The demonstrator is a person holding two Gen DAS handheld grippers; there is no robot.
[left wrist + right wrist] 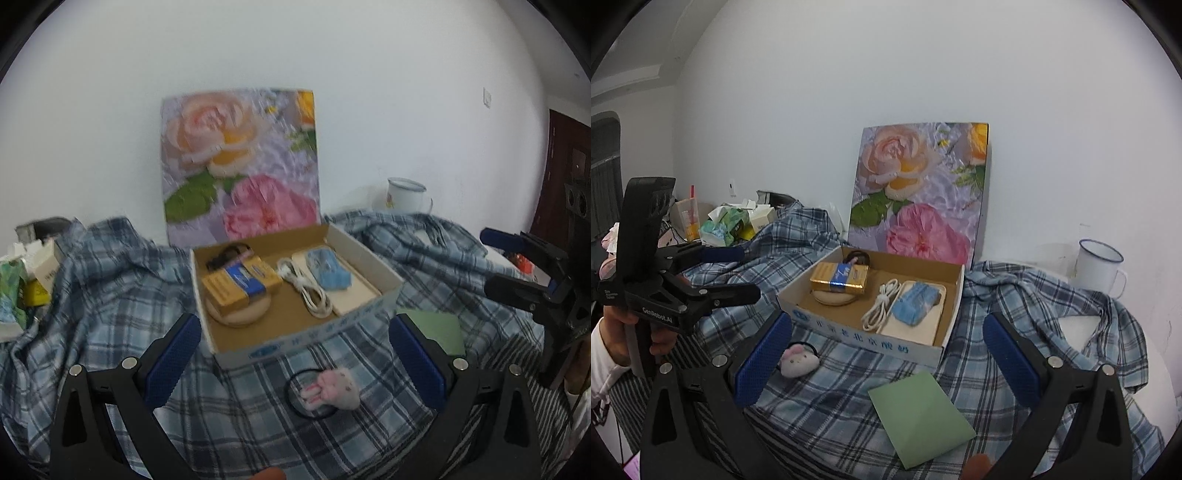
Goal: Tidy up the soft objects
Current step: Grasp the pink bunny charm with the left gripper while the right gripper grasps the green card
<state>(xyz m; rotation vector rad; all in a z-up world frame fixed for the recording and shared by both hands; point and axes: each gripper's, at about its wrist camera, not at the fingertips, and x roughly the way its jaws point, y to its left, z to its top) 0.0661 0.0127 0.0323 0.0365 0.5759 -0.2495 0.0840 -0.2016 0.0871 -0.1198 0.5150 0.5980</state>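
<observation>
Only rightward: tissue clutter [724, 225].

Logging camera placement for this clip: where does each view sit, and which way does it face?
Left wrist: on the left gripper, open, facing the cardboard box over the plush hair tie; right gripper at right.
Right wrist: on the right gripper, open, over the green card; left gripper and hand at left.
Shared: box, hair tie, card, plaid shirt.
</observation>
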